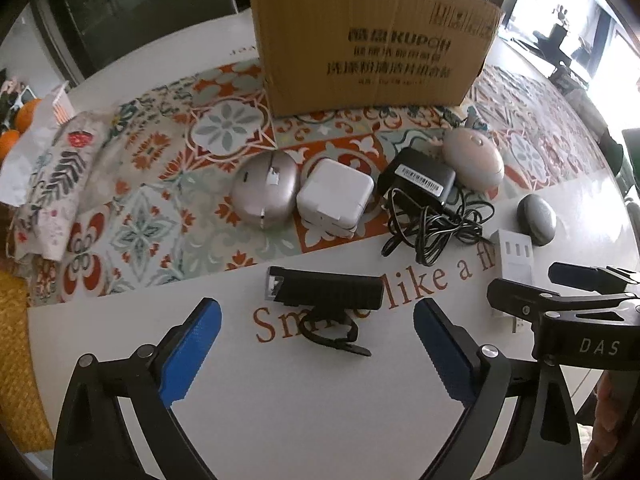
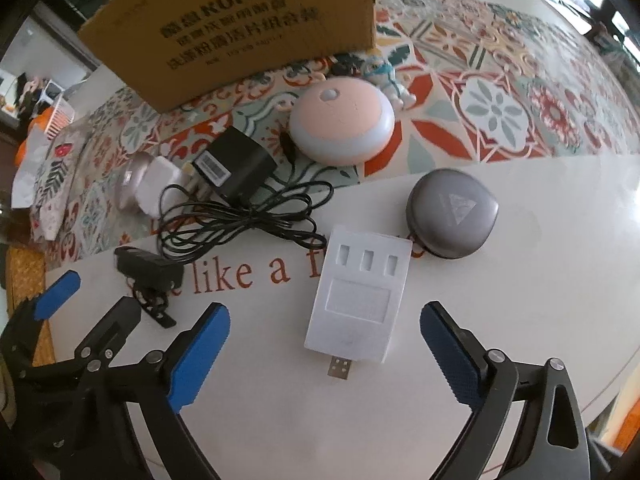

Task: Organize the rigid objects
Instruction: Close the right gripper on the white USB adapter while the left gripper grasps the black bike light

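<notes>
A brown cardboard box (image 1: pixel 372 36) stands at the back of the table, also in the right wrist view (image 2: pixel 240 28). In front lie a silver mouse (image 1: pixel 264 194), a white charger cube (image 1: pixel 334 198), a black power adapter with cord (image 1: pixel 418 182), a pink round device (image 1: pixel 472 158), a grey oval case (image 1: pixel 536 214) and a black bike light with strap (image 1: pixel 326 294). My left gripper (image 1: pixel 318 354) is open just before the bike light. My right gripper (image 2: pixel 324 354) is open around the near end of a white USB hub (image 2: pixel 360 300). The grey case (image 2: pixel 452 214) lies beyond the hub.
A patterned runner (image 1: pixel 168 152) covers the table's middle. Folded floral cloth (image 1: pixel 60 184) and oranges (image 1: pixel 10 140) sit at the far left. A small white-and-blue figurine (image 2: pixel 386 74) stands beside the box. A woven mat (image 1: pixel 16 344) lies at the left edge.
</notes>
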`<move>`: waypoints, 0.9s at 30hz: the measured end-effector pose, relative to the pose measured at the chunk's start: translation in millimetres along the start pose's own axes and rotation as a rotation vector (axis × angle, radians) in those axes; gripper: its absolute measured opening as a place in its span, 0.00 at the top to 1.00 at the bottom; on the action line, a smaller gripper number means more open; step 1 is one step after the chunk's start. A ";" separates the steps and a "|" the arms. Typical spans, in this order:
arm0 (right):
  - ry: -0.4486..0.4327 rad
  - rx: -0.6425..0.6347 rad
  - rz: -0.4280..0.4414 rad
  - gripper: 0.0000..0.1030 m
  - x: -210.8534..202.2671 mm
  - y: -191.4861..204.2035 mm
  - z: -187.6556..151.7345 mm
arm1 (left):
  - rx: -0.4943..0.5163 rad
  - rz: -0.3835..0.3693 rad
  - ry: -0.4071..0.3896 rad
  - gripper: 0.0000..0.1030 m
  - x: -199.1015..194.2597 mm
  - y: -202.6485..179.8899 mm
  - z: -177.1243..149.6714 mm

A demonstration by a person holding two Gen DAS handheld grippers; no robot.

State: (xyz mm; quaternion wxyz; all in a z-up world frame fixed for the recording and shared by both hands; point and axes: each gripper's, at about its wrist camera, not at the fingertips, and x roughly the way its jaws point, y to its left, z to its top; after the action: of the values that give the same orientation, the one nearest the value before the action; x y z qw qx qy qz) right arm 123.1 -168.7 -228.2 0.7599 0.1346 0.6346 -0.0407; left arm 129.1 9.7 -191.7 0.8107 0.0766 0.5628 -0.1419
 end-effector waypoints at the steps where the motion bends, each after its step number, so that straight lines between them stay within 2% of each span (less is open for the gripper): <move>1: 0.006 0.005 0.001 0.08 3.7 -0.4 1.2 | 0.003 -0.008 0.010 0.05 5.0 0.5 1.1; 4: 0.025 0.026 0.004 0.11 15.0 -1.2 4.0 | 0.005 -0.042 0.045 0.06 18.8 0.6 5.0; 11: 0.030 0.060 -0.008 0.15 34.3 5.7 11.1 | 0.002 -0.039 0.074 0.11 37.4 3.7 13.2; 14: 0.026 0.058 -0.025 0.16 38.8 12.9 15.4 | -0.015 -0.046 0.094 0.26 45.0 7.8 15.5; 16: 0.022 0.043 -0.050 0.19 41.9 20.8 17.1 | -0.030 -0.050 0.104 0.29 49.9 11.8 16.6; 19: 0.014 0.030 -0.061 0.27 43.6 18.4 21.0 | -0.036 -0.047 0.098 0.29 52.3 14.4 16.6; 24: -0.012 0.020 -0.064 0.52 42.1 18.8 26.0 | -0.051 -0.055 0.089 0.29 47.2 6.0 10.2; 27: -0.014 0.017 -0.041 0.52 40.9 13.7 27.2 | -0.070 -0.060 0.093 0.29 44.3 -1.3 5.3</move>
State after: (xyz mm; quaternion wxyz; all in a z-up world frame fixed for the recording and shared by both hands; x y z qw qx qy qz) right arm 160.1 -158.0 -261.7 0.7622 0.1275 0.6316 -0.0627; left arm 147.8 0.7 -231.1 0.7814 0.0380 0.6063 -0.1428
